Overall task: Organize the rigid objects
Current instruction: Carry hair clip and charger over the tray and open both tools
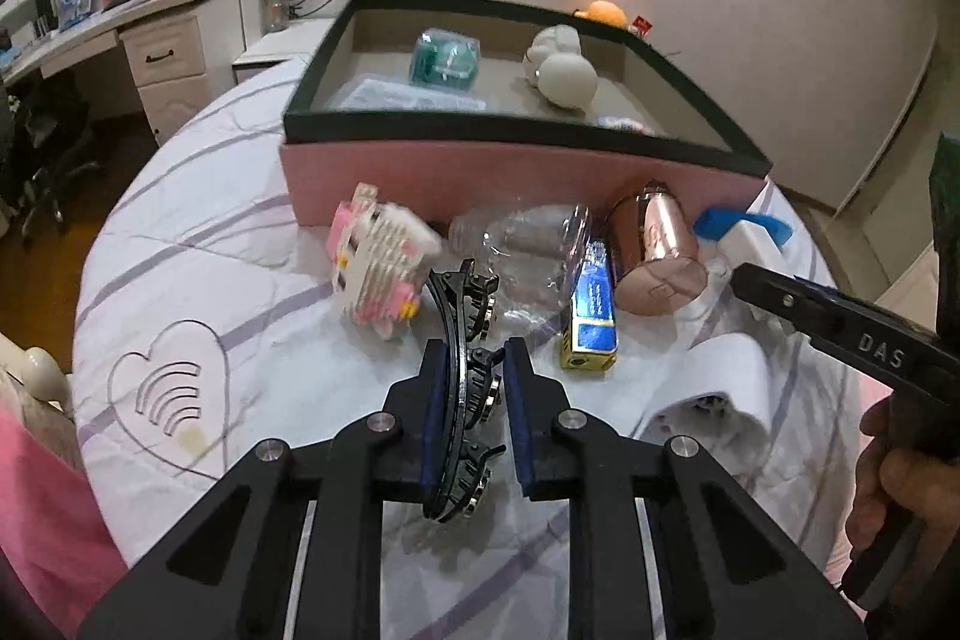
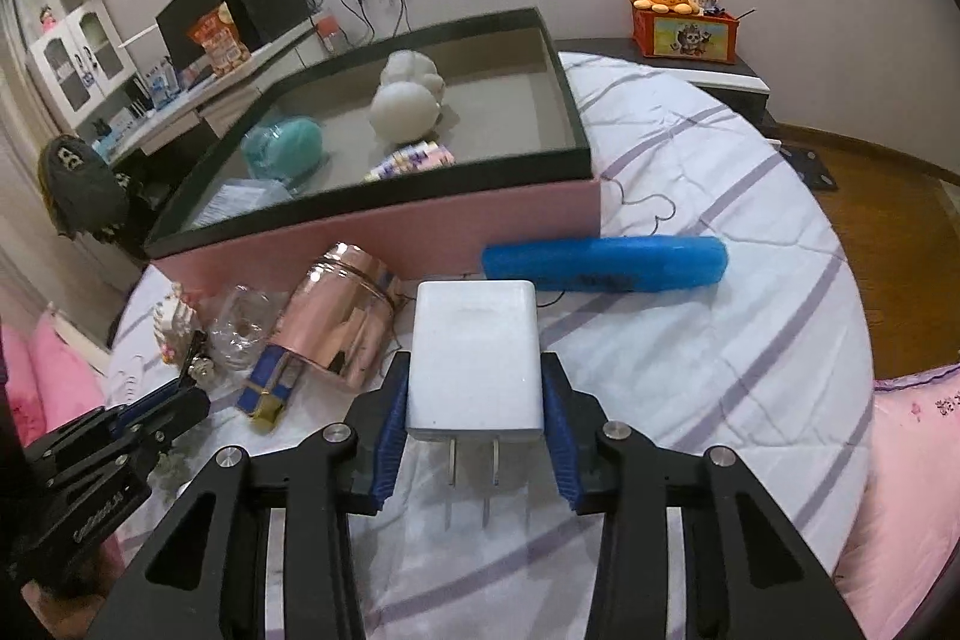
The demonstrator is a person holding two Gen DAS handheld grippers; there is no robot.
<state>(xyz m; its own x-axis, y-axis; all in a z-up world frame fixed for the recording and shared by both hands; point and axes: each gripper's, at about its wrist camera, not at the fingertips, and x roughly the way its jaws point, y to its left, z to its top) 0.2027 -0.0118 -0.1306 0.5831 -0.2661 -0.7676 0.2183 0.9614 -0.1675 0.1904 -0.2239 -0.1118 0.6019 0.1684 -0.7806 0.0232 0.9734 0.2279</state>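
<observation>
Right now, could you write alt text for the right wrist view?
The right gripper clamps a white charger, prongs toward the camera, above a striped bedsheet. Ahead sits an open pink box, with a blue case and a copper jar lying before it.

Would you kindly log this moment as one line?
left tool: shut on hair clip | right tool: shut on charger | box: partly filled
</observation>
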